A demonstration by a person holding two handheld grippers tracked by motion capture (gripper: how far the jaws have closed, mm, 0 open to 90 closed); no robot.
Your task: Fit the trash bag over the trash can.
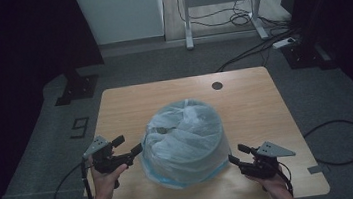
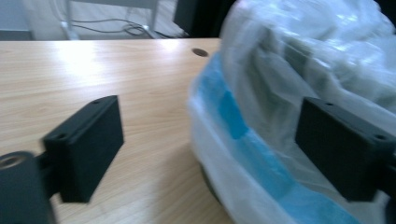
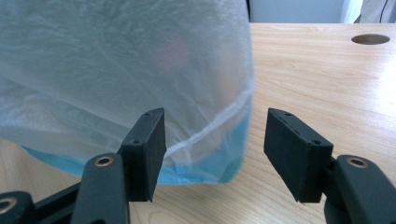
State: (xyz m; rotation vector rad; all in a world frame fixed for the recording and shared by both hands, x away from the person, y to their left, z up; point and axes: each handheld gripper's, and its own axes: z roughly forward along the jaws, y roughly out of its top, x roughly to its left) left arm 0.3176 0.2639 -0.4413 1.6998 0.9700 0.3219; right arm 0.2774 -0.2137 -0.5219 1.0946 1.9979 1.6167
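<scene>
A: Your left gripper (image 1: 128, 144) stands wide apart beside the left wall of the bagged bin, nothing pinched. In the left gripper view one pad (image 2: 343, 151) sits in front of the plastic and the other over bare table, and I see no film pressed between them. Your right gripper (image 1: 237, 154) is parted too, at the bin's lower right, with the bag's hem hanging loose between the jaws in the right gripper view.

B: Where does the work stand, largest thing first?

A: The wooden table (image 1: 249, 96) carries it all. In the middle stands the bin (image 1: 185, 141), wrapped in a translucent white bag (image 3: 116, 70) that is draped over its rim and down the sides, with a blue band (image 2: 254, 149) near the hem. The liner looks seated, so I judge you're at the letting-go point of fitting it.

B: And next?

A: If the hem still needs pulling lower, you'd close on the film alone, low down on both sides at once, and draw down evenly. The plastic is thin, so a one-sided tug could tilt the bin or tear the bag. Otherwise, back both hands straight out.
</scene>
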